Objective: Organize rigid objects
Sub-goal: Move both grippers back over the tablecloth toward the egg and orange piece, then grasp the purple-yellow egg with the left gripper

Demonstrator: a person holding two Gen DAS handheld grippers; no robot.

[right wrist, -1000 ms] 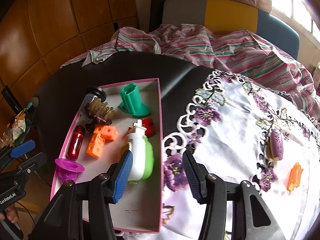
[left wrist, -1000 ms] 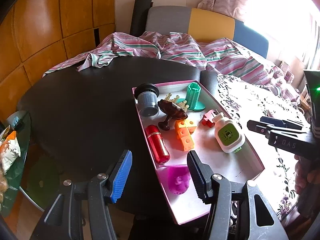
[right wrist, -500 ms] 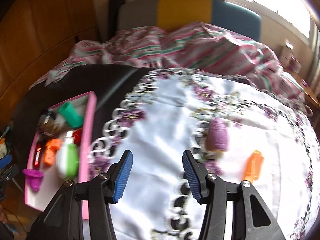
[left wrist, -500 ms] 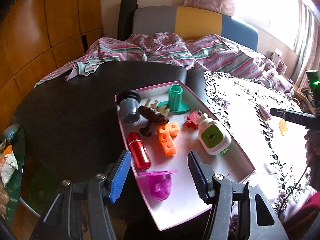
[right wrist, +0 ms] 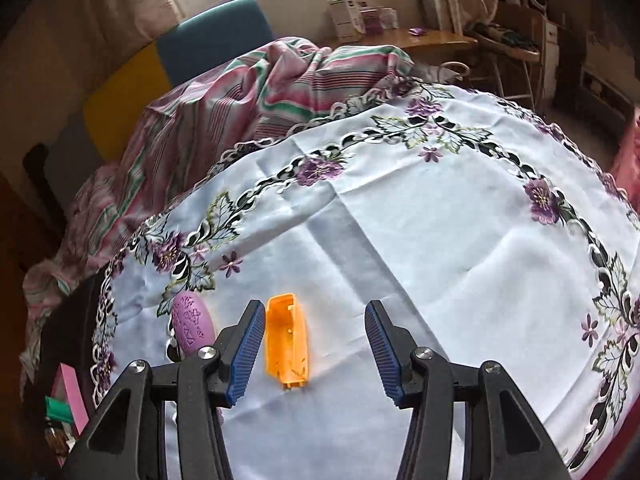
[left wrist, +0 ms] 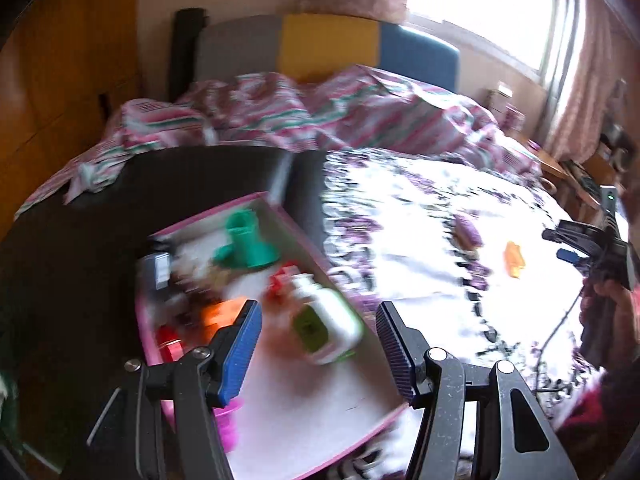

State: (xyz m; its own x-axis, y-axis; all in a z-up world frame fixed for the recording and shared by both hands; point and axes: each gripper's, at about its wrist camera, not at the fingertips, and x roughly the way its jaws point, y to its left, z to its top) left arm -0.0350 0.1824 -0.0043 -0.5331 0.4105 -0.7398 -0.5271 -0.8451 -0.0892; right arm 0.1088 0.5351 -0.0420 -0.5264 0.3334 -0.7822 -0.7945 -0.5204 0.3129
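My left gripper (left wrist: 318, 346) is open and empty over the near end of a pink-rimmed tray (left wrist: 280, 204). The tray holds a green stand (left wrist: 244, 242), a white-and-green bottle (left wrist: 324, 320), orange blocks (left wrist: 218, 314), a red cylinder (left wrist: 170, 342) and a magenta piece (left wrist: 226, 424); this view is blurred. My right gripper (right wrist: 314, 346) is open and empty just above the embroidered tablecloth (right wrist: 440, 220). An orange plastic piece (right wrist: 287, 340) lies between its fingers, nearer the left one. A purple oval piece (right wrist: 192, 324) lies just left of them. Both pieces (left wrist: 513, 258) (left wrist: 468, 232) also show in the left view.
A striped blanket (right wrist: 248, 92) is bunched along the table's far edge. The black tabletop (left wrist: 100, 220) is bare left of the tray. The tray's corner (right wrist: 74, 392) shows at the lower left of the right wrist view. Furniture stands beyond the table at the right.
My right gripper has swung right from the tray and come down over the orange piece. My left gripper has turned right, and its view is now blurred. Both stayed open.
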